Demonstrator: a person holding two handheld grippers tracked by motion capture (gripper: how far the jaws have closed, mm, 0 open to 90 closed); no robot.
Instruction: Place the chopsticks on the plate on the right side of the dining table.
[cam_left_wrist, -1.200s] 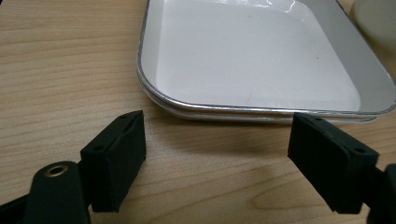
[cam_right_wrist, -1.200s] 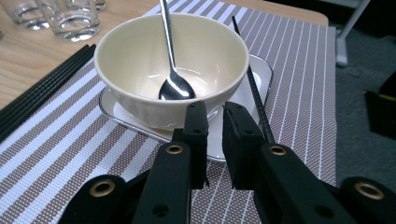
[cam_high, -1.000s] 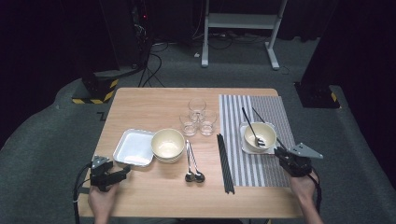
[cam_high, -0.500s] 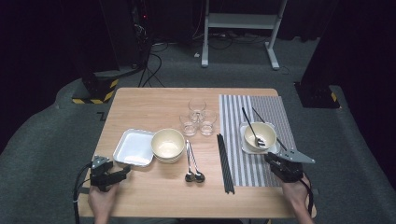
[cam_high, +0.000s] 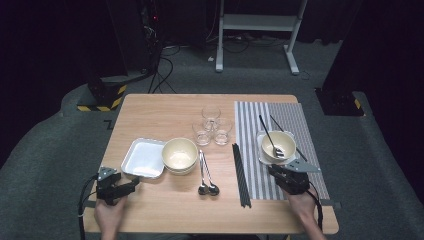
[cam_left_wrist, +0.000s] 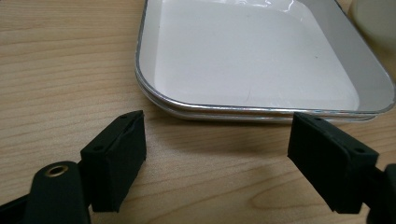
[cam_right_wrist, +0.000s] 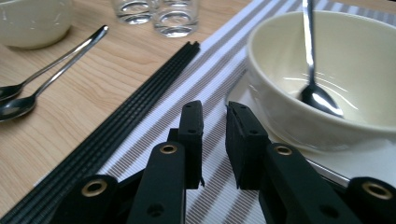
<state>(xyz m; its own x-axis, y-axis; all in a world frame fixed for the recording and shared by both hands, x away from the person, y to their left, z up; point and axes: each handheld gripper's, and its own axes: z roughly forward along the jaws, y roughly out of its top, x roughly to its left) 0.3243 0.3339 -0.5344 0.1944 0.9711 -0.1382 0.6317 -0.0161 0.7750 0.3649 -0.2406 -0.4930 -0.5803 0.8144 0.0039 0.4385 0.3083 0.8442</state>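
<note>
Wooden tabletop (cam_high: 165, 215) is carrying the whole setup, with grey carpet and dark stands lying beyond it. Nearest to me, I am holding the left gripper (cam_high: 131, 184) low over the wood, its jaws standing wide with nothing between them; in the left gripper view the white square tray (cam_left_wrist: 261, 65) is sitting just ahead of them, apart from both pads. On the other side I am holding the right gripper (cam_high: 274, 172) over the striped placemat (cam_high: 250, 120); its jaws are standing narrow, with a small empty gap after just opening slightly. Immediately ahead of them, the cream bowl (cam_right_wrist: 327, 107) is resting on a white plate (cam_right_wrist: 355, 163) with a spoon (cam_right_wrist: 312, 70) lying inside. Black chopsticks (cam_high: 241, 175) are lying along the placemat's left edge. Farther left, two spoons (cam_high: 205, 175) are lying beside a second bowl (cam_high: 179, 154). Three glasses (cam_high: 212, 126) are standing farthest back.
</note>
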